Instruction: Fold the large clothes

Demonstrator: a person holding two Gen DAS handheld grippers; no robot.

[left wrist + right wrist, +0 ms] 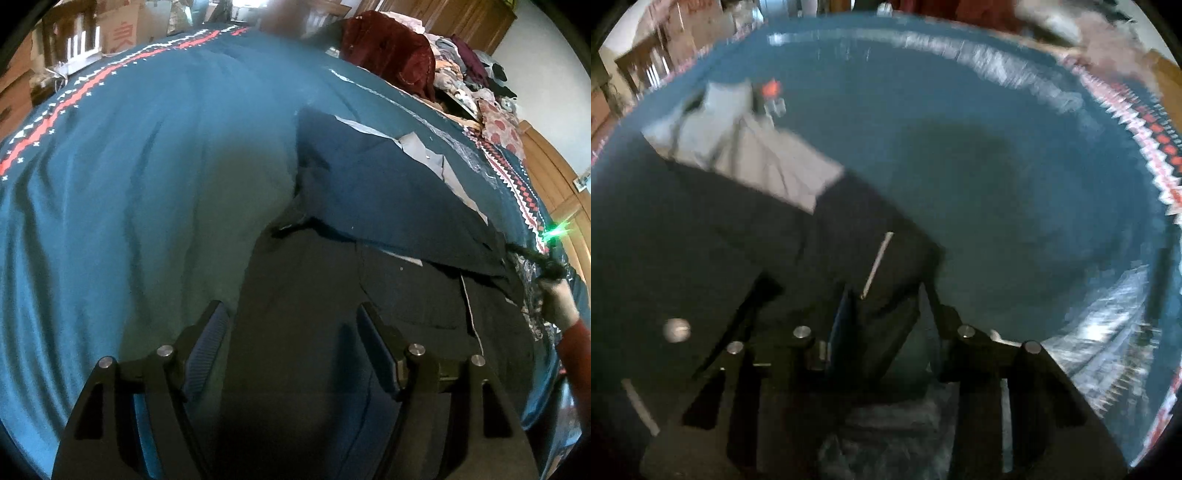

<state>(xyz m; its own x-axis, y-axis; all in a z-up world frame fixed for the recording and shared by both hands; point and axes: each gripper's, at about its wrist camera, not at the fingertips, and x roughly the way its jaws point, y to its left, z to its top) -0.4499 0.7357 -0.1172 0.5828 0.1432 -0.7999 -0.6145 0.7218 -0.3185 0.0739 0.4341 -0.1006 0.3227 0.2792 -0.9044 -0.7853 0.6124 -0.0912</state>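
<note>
Two tongs hung over a dark garment (388, 192) lying on the teal bed cover (147, 166): left tongs (291, 332) wide and empty, right tongs (886, 314) pinching its edge.

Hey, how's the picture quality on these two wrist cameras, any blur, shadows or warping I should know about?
Left wrist view: mostly sharp, a soft shadow falls on the teal bedspread, fisheye bends the patterned border, and a green flare glints at right. Right wrist view: heavily motion-blurred, the dark garment and border smeared, a round shadow sits on the bedspread; the fingers are fairly crisp.
</note>
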